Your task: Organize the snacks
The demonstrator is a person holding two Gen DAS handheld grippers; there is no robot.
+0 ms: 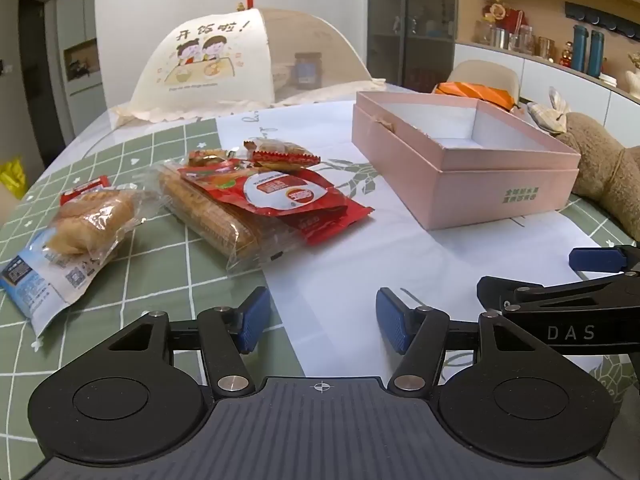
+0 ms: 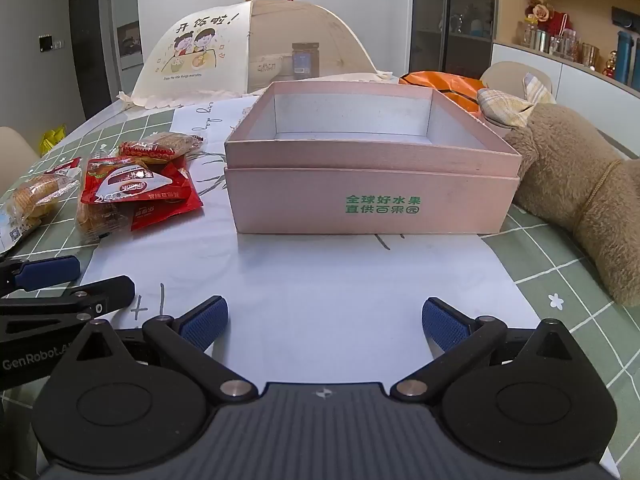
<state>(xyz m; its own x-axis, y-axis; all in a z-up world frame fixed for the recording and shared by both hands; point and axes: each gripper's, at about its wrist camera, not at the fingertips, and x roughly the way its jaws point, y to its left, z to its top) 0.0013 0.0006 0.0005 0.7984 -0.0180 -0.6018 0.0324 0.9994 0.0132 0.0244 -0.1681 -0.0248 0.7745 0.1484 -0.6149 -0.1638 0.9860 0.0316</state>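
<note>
A pile of snacks lies on the table left of an open pink box (image 1: 472,160) (image 2: 372,200), which is empty. The pile holds a red packet (image 1: 296,196) (image 2: 136,188) on top of a clear pack of biscuits (image 1: 224,216), with small red-wrapped cakes (image 1: 280,152) (image 2: 160,146) behind. A bread bag (image 1: 72,236) (image 2: 28,204) lies further left. My left gripper (image 1: 320,320) is open and empty, low over the table in front of the pile. My right gripper (image 2: 324,324) is open and empty in front of the box; it also shows in the left wrist view (image 1: 560,288).
A brown plush toy (image 2: 580,200) lies right of the box. A mesh food cover (image 1: 240,64) stands at the back, with an orange bag (image 2: 448,84) behind the box. The table carries a green checked cloth (image 1: 160,272) and a white mat (image 2: 320,272).
</note>
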